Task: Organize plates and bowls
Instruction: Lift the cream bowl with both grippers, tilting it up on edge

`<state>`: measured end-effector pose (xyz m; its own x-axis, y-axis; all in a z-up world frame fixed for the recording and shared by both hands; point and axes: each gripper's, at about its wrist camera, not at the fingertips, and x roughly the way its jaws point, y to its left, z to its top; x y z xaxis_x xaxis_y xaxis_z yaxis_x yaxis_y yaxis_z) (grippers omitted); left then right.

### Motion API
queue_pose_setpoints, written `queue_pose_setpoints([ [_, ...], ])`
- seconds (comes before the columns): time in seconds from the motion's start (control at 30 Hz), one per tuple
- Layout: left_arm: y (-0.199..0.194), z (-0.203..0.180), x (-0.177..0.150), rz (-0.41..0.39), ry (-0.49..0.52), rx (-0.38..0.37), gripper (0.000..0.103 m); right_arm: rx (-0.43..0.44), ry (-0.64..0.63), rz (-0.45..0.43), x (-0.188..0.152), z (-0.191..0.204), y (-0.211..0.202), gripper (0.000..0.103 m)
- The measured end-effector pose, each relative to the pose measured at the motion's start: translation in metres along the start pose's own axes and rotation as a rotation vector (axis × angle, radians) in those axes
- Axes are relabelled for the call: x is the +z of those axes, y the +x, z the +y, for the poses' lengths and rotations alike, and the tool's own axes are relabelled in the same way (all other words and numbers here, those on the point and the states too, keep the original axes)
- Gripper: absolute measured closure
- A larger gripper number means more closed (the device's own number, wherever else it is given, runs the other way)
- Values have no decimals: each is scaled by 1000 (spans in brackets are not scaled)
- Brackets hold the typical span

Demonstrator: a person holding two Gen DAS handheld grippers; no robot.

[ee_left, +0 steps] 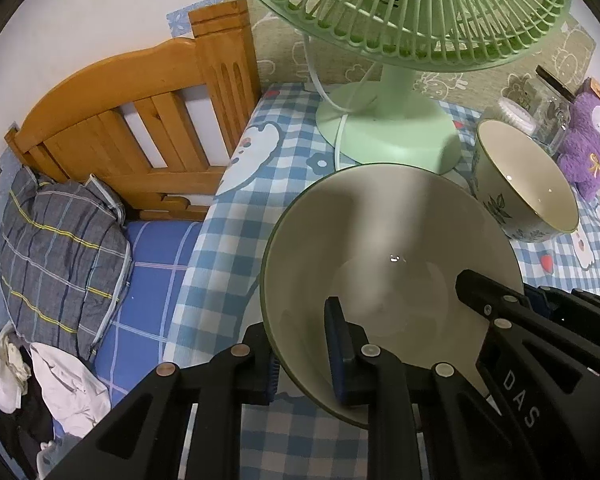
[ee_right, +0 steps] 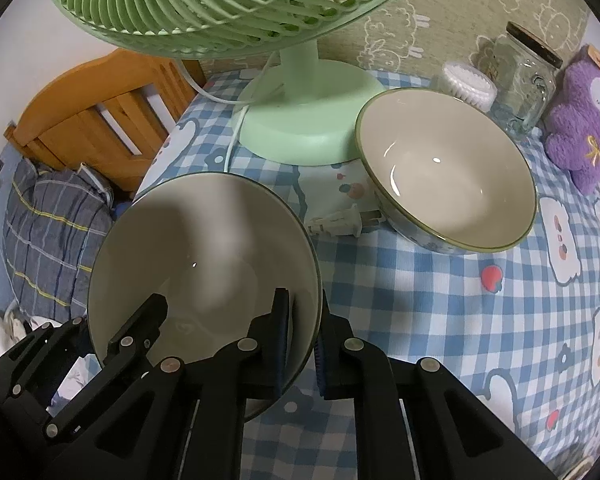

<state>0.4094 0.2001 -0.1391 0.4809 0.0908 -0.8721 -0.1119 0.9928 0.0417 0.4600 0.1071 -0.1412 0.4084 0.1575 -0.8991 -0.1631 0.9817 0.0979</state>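
Note:
A cream bowl with a green rim is held tilted above the checked tablecloth by both grippers. My left gripper is shut on its left rim, one pad inside and one outside. My right gripper is shut on its right rim the same way. Each gripper shows at the edge of the other's view. A second cream bowl with a leaf pattern stands upright on the table to the right, apart from the held bowl; it also shows in the left wrist view.
A green desk fan stands behind the bowls, its white plug lying beside the second bowl. A glass jar, a cotton-swab tub and a purple plush toy are at the back right. A bed with wooden headboard lies left.

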Motion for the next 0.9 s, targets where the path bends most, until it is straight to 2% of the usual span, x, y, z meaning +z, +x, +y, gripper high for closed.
queue_pose_setpoints([
  [0.43,-34,-6,-3,-37,-8,-7,85,-4,-15,-40,-7,-4,-35,89],
  [0.9,-98,-29,-22,-99,-7,-19,85,-7,-13,-111,-34,-20,-106,89],
])
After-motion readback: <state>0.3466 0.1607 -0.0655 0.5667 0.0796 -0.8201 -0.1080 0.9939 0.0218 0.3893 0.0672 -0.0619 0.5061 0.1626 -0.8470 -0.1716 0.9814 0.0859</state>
